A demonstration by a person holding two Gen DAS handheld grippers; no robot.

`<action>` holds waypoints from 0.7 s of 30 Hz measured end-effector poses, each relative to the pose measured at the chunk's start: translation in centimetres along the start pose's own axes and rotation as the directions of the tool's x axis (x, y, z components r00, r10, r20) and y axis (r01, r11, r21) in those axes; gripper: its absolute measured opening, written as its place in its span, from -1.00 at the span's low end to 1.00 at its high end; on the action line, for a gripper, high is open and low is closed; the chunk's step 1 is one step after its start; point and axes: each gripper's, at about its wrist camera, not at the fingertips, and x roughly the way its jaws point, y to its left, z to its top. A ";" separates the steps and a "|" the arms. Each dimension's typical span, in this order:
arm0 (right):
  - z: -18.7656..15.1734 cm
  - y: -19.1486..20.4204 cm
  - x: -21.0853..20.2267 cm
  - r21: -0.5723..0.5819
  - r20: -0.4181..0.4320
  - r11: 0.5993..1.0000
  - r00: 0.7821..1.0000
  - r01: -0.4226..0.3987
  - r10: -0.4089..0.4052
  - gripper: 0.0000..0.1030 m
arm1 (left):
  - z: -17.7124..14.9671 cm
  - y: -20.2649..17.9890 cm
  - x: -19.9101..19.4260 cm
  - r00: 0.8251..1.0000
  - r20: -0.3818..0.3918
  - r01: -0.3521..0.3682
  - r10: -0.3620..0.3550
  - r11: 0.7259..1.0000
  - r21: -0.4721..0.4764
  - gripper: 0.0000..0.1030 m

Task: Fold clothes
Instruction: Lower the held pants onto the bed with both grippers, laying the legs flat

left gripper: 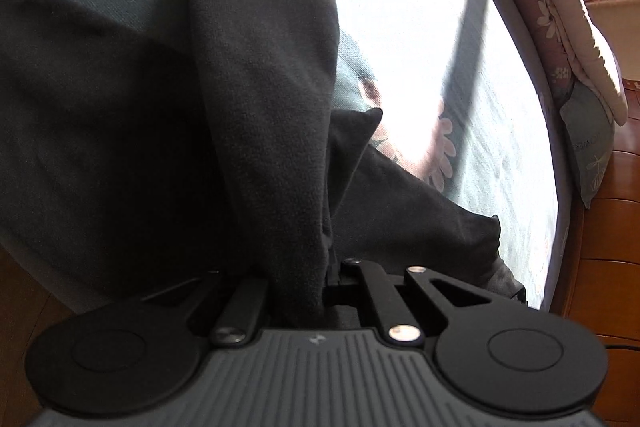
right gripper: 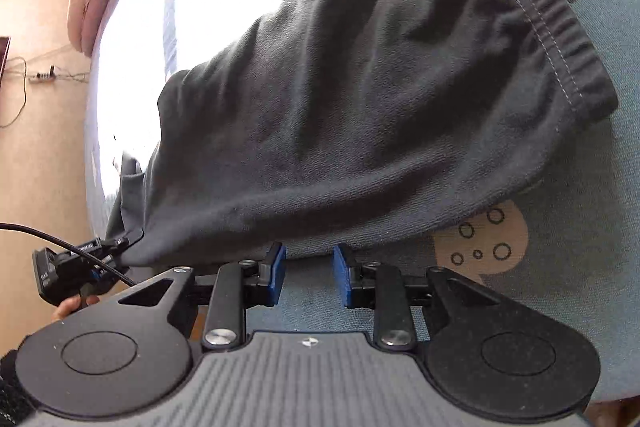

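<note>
The dark grey fleece trousers with a gathered elastic waistband (right gripper: 360, 87) lie spread over a pale blue-grey bedsheet (right gripper: 580, 207), the waistband with its line of light stitching toward the upper right of the right wrist view and the fabric draping down toward the camera. In the left wrist view a long fold of the same trousers (left gripper: 264, 107) runs straight down into the left gripper (left gripper: 320, 291), whose jaws are closed tight on the cloth so that the pads are hidden by it. The right gripper (right gripper: 309, 273) sits at the near hem of the trousers with its 2 blue pads (right gripper: 278, 273) parted and nothing but sheet showing between them; the hem lies just above the fingertips, not pinched. A tan cartoon print with small black rings (right gripper: 484, 243) marks the sheet just right of that gripper. At the bed's far edge lies a folded floral quilt (left gripper: 560, 11), with orange-brown wooden furniture (left gripper: 608, 227) beside it.
</note>
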 end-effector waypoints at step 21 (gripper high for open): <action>-1.3 -3.1 0.9 0.310 0.174 0.951 0.984 -0.017 -0.040 -0.95 | -0.2 0.8 0.1 0.999 -0.039 -0.018 0.018 1.000 0.011 -0.95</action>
